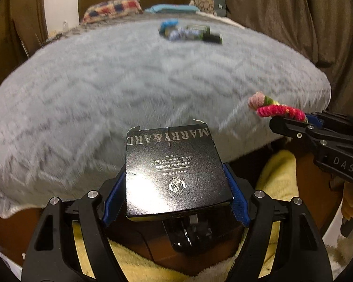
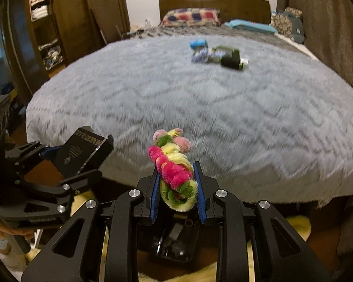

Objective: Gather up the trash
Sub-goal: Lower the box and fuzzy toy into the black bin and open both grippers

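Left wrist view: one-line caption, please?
Left gripper clamps black Marry&Ard box off the grey blanket's edge.

Motion blur smears the grey blanket (image 1: 129, 82) you face, so its weave is unreadable. The small pile of trash (image 2: 217, 55) far up the bed is too blurred to identify piece by piece. Your black box (image 1: 174, 169) hides its own underside.

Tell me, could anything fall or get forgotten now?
Maybe. The left gripper pinches the glossy black box only by its side edges, so it might slip or get crushed. The fuzzy flower bundle sticks far out of the right gripper and is soft, so it could wriggle free. More trash lies far across the grey blanket, easy to miss.
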`<state>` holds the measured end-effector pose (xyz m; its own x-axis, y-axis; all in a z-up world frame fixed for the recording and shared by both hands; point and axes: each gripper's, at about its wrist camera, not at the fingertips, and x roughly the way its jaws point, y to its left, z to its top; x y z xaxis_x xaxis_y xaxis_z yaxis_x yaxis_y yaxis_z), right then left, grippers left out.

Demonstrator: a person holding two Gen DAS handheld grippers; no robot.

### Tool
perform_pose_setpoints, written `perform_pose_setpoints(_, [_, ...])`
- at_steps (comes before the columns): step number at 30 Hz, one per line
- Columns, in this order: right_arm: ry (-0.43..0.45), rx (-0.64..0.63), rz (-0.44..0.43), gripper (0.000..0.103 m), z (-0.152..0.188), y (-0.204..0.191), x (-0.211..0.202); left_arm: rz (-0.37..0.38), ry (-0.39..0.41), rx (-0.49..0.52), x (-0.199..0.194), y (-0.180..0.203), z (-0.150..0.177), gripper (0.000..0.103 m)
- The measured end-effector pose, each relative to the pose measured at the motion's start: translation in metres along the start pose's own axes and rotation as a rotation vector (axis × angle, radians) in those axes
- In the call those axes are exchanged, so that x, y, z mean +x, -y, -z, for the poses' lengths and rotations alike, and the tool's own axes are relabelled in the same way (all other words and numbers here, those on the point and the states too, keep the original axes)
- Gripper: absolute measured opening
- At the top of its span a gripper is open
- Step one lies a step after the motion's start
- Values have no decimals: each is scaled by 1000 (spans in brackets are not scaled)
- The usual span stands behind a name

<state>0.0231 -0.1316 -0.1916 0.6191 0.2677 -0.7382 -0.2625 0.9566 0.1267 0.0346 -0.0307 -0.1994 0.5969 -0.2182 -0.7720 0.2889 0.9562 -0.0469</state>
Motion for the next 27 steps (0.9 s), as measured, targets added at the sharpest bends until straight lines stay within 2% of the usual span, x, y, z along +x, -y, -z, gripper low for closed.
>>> perform_pose_setpoints(6, [-108,30,12,27,26,7,30,7,-85,-12,28,2,25,72])
perform_pose_setpoints(17, [-304,60,-16,27,68,7,88,55,-265,-43,88,3,66,72])
perform_pose_setpoints(22, [-344,76,-23,29,77,8,102,68,-313,-48,105,4,73,73])
perform_pose_setpoints(27, [-346,104,-36,34,78,10,108,78,-338,-44,113,6,73,73])
